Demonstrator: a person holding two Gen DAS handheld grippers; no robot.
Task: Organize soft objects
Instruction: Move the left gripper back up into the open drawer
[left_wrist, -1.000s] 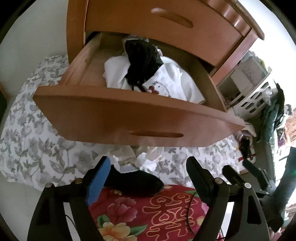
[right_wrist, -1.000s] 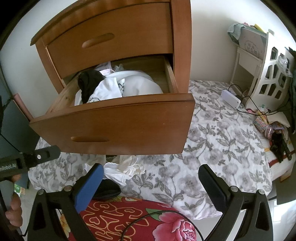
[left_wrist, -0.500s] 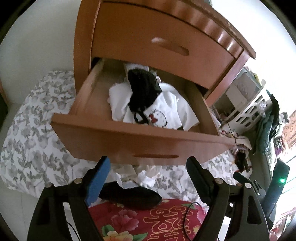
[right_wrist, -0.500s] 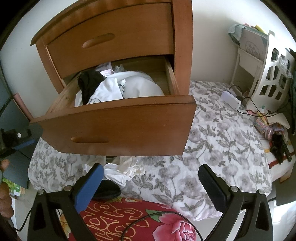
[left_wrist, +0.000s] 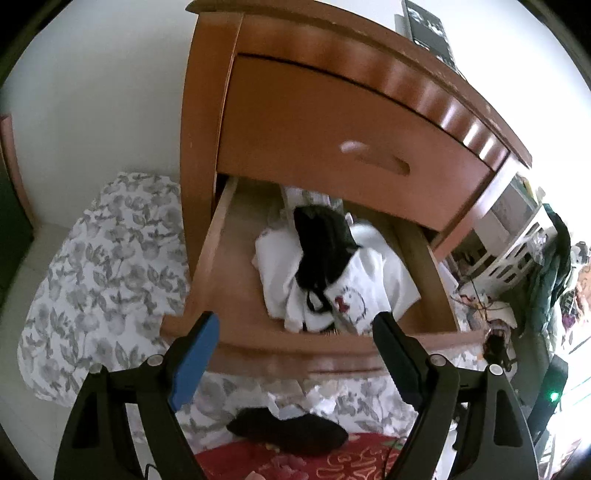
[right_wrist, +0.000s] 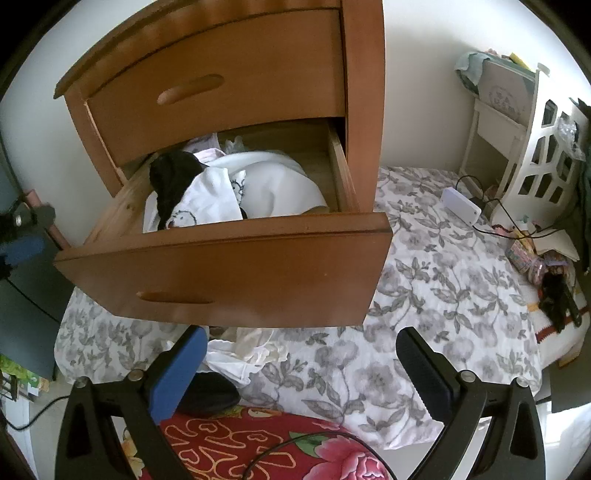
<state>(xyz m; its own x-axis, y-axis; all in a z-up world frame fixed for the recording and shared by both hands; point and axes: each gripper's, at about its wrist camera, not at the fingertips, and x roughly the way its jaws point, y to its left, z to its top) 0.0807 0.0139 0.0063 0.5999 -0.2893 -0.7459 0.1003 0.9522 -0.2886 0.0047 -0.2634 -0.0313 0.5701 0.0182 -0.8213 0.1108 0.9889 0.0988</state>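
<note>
Left wrist view: left hand-held gripper (left_wrist: 295, 339) wide open, empty, above the open drawer (left_wrist: 229, 280).

Orange-brown wooden drawer (right_wrist: 229, 269) holds a white shirt (left_wrist: 373, 291) with a red-bowed cartoon print and a black garment (left_wrist: 323, 243). The bedsheet (right_wrist: 436, 295) is white with grey flowers; the blanket (right_wrist: 258, 443) is red with pink blooms.

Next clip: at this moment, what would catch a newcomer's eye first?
The open lower drawer of the wooden nightstand dominates both views, with a black garment draped over crumpled white clothes inside. Below its front, on the grey floral bedspread, lie white fabric and a dark item at the edge of a red flowered blanket. Both the left gripper and right gripper are open and empty.
</note>
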